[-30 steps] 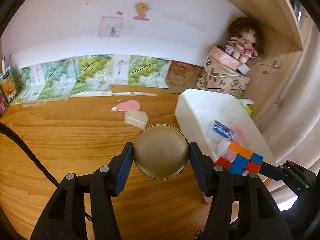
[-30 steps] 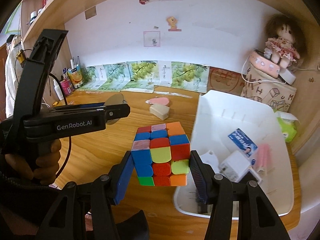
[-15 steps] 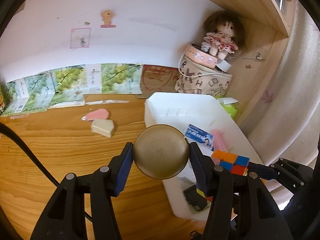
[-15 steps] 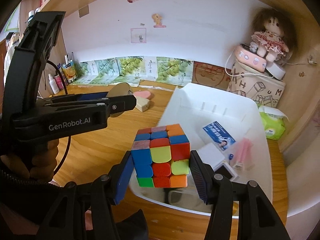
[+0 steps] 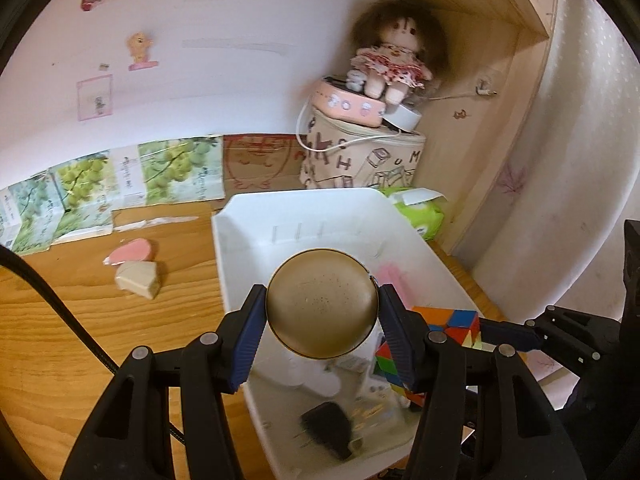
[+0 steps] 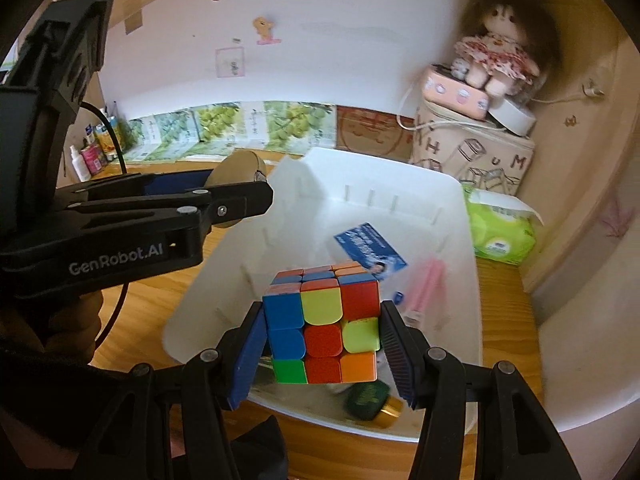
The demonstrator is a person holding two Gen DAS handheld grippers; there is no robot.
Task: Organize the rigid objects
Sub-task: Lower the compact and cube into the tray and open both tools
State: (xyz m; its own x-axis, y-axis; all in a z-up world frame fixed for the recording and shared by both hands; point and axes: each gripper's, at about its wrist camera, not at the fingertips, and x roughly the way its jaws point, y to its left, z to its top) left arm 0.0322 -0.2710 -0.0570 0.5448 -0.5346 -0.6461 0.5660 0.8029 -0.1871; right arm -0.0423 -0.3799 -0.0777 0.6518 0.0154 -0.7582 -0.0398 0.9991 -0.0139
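Observation:
My left gripper point(image 5: 322, 320) is shut on a round gold compact point(image 5: 322, 304) and holds it above the near part of the white bin point(image 5: 280, 208). My right gripper point(image 6: 322, 340) is shut on a multicoloured puzzle cube point(image 6: 324, 324), held over the near end of the same bin point(image 6: 456, 196). The cube also shows in the left wrist view point(image 5: 452, 324), to the right of the compact. The left gripper with the compact point(image 6: 236, 174) shows in the right wrist view over the bin's left rim.
Inside the bin lie a blue card point(image 6: 370, 250), a pink item point(image 6: 426, 284), a black plug point(image 5: 328, 426) and a green-gold object point(image 6: 370, 402). On the desk sit a pink heart pad point(image 5: 132, 252) and a beige wedge point(image 5: 138, 280). A doll point(image 5: 390, 60) sits on a patterned bag point(image 5: 360, 160); green wipes point(image 6: 502, 228) lie beside the bin.
Both grippers have moved right and forward over the white bin, each still holding its object. The bin now fills the middle of both views.

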